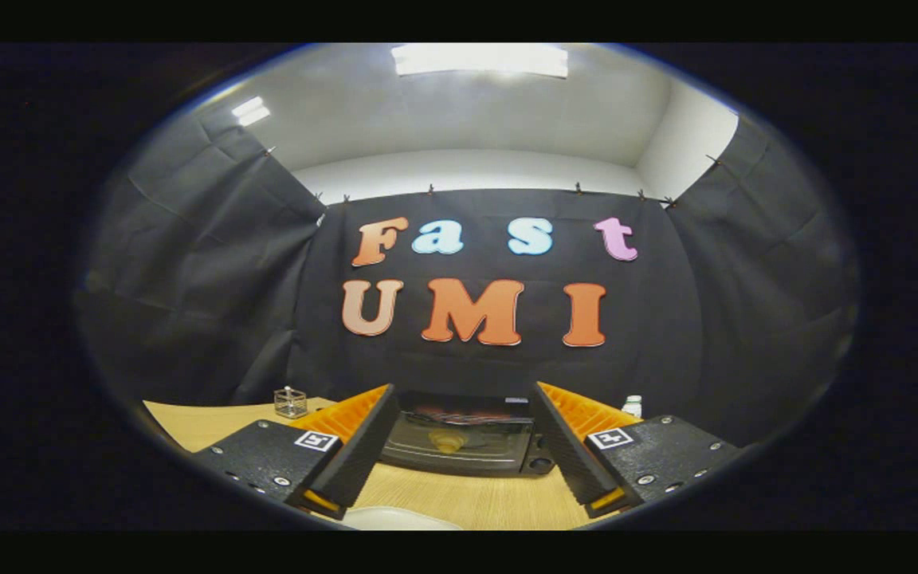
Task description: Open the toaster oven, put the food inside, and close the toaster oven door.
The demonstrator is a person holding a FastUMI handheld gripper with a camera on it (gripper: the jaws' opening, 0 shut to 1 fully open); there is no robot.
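We see black cloth (212, 263) hanging on three sides, clipped along its top edge below white walls (467, 171). Above, two ceiling lights (479, 60) glow bright. A pale wooden surface (459, 498) spreads out below.

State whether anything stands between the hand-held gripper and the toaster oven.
Nothing visible does. The hand-held gripper, fingers open, faces the toaster oven across bare wooden table. A white rim lies nearer than the fingers.

Black toaster oven (459, 442) sits on a pale wood-grain table (467, 498); white plate (399, 520).
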